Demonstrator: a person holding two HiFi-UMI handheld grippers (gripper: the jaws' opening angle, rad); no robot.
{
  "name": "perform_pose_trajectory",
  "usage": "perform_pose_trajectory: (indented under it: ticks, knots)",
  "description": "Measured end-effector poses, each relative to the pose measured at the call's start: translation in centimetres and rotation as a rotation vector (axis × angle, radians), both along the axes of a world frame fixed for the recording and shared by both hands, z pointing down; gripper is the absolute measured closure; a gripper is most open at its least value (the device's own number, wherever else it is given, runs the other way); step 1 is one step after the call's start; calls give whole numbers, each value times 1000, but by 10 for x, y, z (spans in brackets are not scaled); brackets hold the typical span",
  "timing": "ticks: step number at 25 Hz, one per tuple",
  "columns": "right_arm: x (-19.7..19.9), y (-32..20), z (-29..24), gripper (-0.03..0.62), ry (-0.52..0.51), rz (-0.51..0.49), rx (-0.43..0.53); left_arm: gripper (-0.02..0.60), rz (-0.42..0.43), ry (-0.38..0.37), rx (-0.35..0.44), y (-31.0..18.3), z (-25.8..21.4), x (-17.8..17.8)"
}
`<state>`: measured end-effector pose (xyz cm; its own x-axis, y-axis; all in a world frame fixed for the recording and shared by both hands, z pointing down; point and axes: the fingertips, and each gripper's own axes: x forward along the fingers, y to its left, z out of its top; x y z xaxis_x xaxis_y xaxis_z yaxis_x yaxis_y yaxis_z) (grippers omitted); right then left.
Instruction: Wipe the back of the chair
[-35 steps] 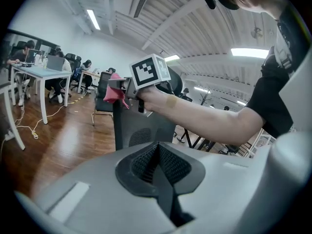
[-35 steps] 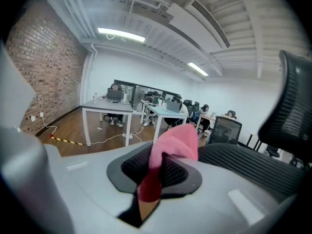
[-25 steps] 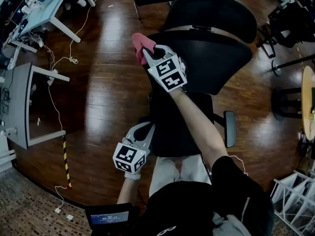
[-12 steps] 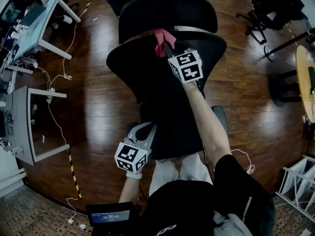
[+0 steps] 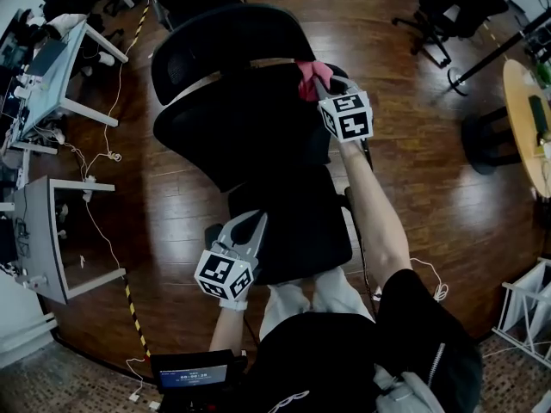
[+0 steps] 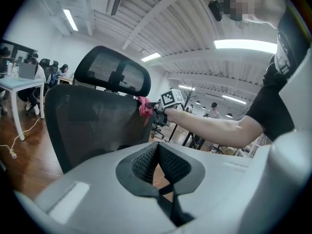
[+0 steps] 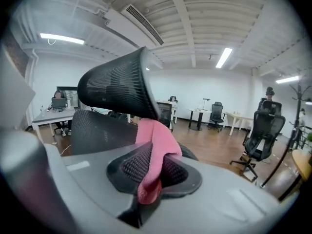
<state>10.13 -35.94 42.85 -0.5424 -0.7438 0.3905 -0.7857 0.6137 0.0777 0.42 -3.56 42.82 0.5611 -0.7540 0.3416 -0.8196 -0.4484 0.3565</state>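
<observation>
Count: one black mesh chair (image 5: 245, 136), one pink cloth (image 5: 310, 75), two grippers, one marker cube on each. Two desks are standing at the left edge of the head view, a light one (image 5: 67, 54) and a grey one (image 5: 33, 231).

The right gripper (image 5: 322, 84) is reaching forward at arm's length. Its jaws are clamping the pink cloth, which is hanging out in a fold between the pads in the right gripper view (image 7: 154, 145). The cloth is pressing against the top right edge of the backrest, just below the headrest (image 5: 225, 37).

The left gripper (image 5: 247, 224) is hanging low beside the left front of the seat (image 5: 297, 218). Its jaws are meeting pad to pad with nothing between them, as the left gripper view (image 6: 157, 161) shows.

Change over 1.0 s: the cloth is travelling across the top of the backrest, from the left edge, past the middle at 0.5 s ago, to the right edge now. The left gripper is keeping its place and its closed jaws.
</observation>
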Motion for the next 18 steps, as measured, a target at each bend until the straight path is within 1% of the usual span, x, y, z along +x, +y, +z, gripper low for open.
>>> perform_pose_trajectory:
  ticks: [3, 6, 10, 13, 16, 18]
  knots:
    - [42, -4, 4, 553, 8, 38, -11, 589, -6, -4, 11, -3, -7, 19]
    - [80, -6, 7, 553, 25, 84, -27, 589, -27, -11, 27, -5, -14, 28]
    - [116, 4, 5, 553, 46, 100, -46, 589, -63, -27, 39, -4, -21, 35]
    - [126, 32, -6, 553, 34, 72, -51, 589, -80, -41, 46, 0, -29, 38]
    - [119, 69, -24, 553, 1, 15, -46, 588, -70, -51, 74, -3, -39, 40]
    - [110, 96, -36, 553, -23, -39, -38, 589, -51, -44, 103, -7, -46, 45]
